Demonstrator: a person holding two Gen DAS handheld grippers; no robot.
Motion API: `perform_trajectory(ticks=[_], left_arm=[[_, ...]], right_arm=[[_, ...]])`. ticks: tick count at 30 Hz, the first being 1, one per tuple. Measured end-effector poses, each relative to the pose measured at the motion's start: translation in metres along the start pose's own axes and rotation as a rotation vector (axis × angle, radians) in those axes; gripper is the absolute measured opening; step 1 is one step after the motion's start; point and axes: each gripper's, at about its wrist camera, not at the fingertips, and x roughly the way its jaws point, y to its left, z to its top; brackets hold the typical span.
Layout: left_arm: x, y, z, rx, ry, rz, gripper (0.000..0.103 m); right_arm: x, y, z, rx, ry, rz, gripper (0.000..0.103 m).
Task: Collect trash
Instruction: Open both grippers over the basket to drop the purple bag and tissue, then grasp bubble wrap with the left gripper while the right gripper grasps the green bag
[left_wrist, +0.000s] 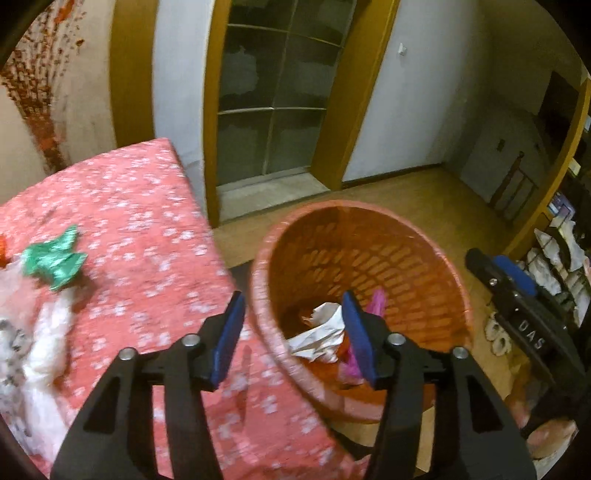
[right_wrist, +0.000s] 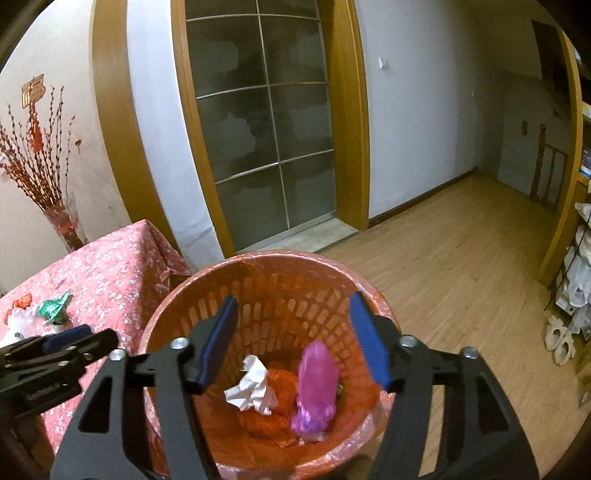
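Both claws hang over an orange slotted bin (right_wrist: 325, 295) that stands on the wood floor (right_wrist: 461, 258) just beside a tabletop (left_wrist: 147, 206) covered in a pink flowered cloth.

The right claw (right_wrist: 295, 339) is spread wide above the bin's mouth, with nothing between its blue pads (right_wrist: 218, 339). Below it, in the bottom of the bin, lie a crumpled white paper (right_wrist: 251, 384), a pink bag (right_wrist: 317, 380) and an orange bag (right_wrist: 280, 384), all touching one another. The bin has a thin reddish liner folded over its rim.

The left claw (left_wrist: 293, 339) is also parted and empty. It sits over the near edge of the bin, one finger above the tabletop and the other above the bin's inside. Through it, the white paper (left_wrist: 321, 332) and the pink bag (left_wrist: 376, 302) show in the bin. The right claw appears at the right edge of this view (left_wrist: 517, 280).

Trash remains on the tabletop: a crumpled green wrapper (left_wrist: 55, 258), a small red scrap at the far left edge (right_wrist: 22, 302), and white crumpled material (left_wrist: 48, 343) near the left side, blurred so its kind cannot be told.

Behind the bin is a wood-framed door (right_wrist: 258, 129) with frosted panes, and a vase of red branches (right_wrist: 48, 177) stands at the far end of the tabletop. White slippers (right_wrist: 557, 336) lie on the floor to the right.
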Motion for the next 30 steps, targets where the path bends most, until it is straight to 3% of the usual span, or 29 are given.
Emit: perform_trajectory(ticks=[6, 15, 22, 25, 30], left_arm=[[-0.029, 0.020, -0.019, 0.010, -0.044, 0.085, 0.065], [-0.081, 0.069, -0.036, -0.066, -0.098, 0.192, 0.066], [-0.130, 0.137, -0.050, -0.178, -0.167, 0.412, 0.066], [-0.136, 0.165, -0.056, -0.239, -0.150, 0.473, 0.066], [-0.124, 0.186, -0.063, -0.275, -0.090, 0.491, 0.066]], right_arm=[[-0.005, 0.011, -0.006, -0.025, 0.012, 0.012, 0.071], [-0.021, 0.047, -0.015, -0.081, 0.022, 0.079, 0.071], [-0.027, 0.086, -0.025, -0.139, 0.039, 0.146, 0.071], [-0.029, 0.103, -0.031, -0.167, 0.052, 0.173, 0.071], [-0.033, 0.123, -0.038, -0.211, 0.064, 0.203, 0.071]])
